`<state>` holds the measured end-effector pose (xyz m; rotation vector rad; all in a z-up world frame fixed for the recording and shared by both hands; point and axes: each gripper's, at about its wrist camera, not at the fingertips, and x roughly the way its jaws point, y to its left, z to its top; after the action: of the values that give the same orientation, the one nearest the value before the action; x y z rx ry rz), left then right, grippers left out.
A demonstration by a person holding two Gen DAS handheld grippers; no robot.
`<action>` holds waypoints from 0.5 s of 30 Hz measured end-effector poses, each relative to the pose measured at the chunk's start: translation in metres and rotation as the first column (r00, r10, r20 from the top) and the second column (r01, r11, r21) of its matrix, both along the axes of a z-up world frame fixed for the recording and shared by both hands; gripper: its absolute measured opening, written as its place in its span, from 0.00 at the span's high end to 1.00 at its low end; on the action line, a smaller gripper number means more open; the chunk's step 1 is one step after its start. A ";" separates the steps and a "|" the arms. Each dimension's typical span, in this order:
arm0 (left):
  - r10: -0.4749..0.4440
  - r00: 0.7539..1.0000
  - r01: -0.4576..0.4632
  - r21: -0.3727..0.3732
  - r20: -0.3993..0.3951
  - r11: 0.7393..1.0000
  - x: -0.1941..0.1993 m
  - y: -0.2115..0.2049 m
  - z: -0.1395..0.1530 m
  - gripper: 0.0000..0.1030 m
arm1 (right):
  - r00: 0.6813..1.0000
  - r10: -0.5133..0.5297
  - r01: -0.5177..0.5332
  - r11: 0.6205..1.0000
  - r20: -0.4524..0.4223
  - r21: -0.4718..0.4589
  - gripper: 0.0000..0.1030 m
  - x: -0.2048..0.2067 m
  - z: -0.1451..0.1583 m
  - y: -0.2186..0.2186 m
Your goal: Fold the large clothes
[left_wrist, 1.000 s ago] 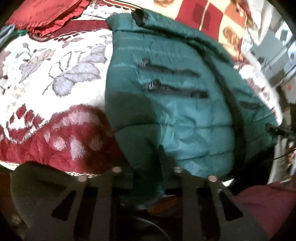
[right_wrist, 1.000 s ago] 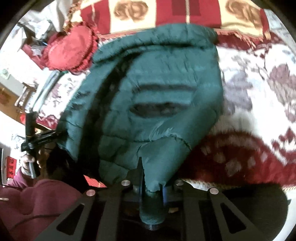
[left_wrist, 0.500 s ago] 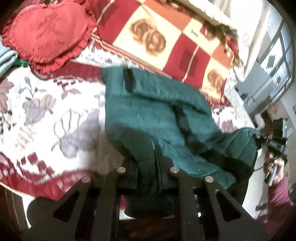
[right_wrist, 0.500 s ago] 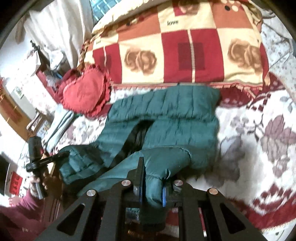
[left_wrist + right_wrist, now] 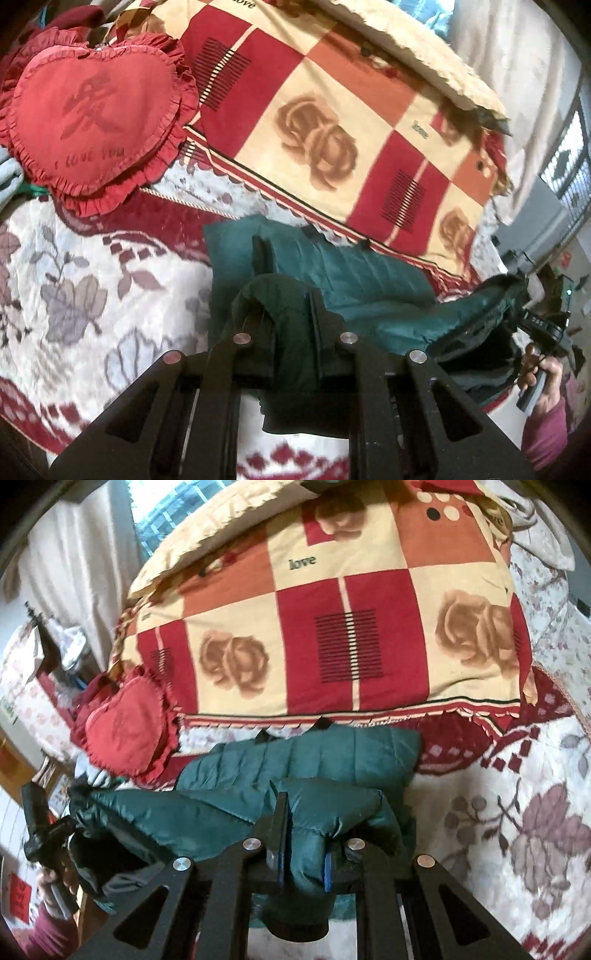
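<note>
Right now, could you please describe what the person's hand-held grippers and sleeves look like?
Both are matte black. The left hand-held gripper has a frame with triangular cut-outs and round silver screws. The right hand-held gripper is built the same, with blue strips along its fingers. Each has a black pistol-style handle. The person's sleeve is maroon.

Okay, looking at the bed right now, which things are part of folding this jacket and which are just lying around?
Part of the job:
green puffer jacket
left hand-held gripper, shut on the jacket
right hand-held gripper, shut on the jacket

Just lying about:
red heart-shaped cushion
checked rose-print quilt
floral bedspread
</note>
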<state>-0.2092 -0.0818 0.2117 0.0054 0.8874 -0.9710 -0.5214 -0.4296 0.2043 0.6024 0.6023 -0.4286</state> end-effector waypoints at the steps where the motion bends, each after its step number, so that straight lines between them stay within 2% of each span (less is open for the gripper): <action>1: 0.012 1.000 -0.012 0.006 -0.002 1.000 0.007 -0.008 -0.002 0.86 | 1.000 -0.008 0.008 1.000 -0.009 0.000 0.88 0.007 -0.001 -0.006; 6: 0.072 0.997 -0.071 0.052 -0.007 0.996 0.040 -0.045 -0.018 0.86 | 0.997 -0.060 0.060 0.998 -0.050 0.006 0.88 0.037 -0.013 -0.038; 10: 0.107 0.993 -0.104 0.071 -0.041 0.992 0.065 -0.069 -0.036 0.86 | 0.993 -0.096 0.100 0.994 -0.066 0.047 0.88 0.060 -0.033 -0.065; 15: 0.129 0.992 -0.126 0.117 -0.016 0.985 0.082 -0.100 -0.051 0.86 | 0.988 -0.124 0.130 0.990 -0.095 0.061 0.88 0.084 -0.052 -0.090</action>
<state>-0.1268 -0.1814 0.1605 0.0355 0.9534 -0.8006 -0.4373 -0.5196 0.1526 0.6901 0.6689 -0.5598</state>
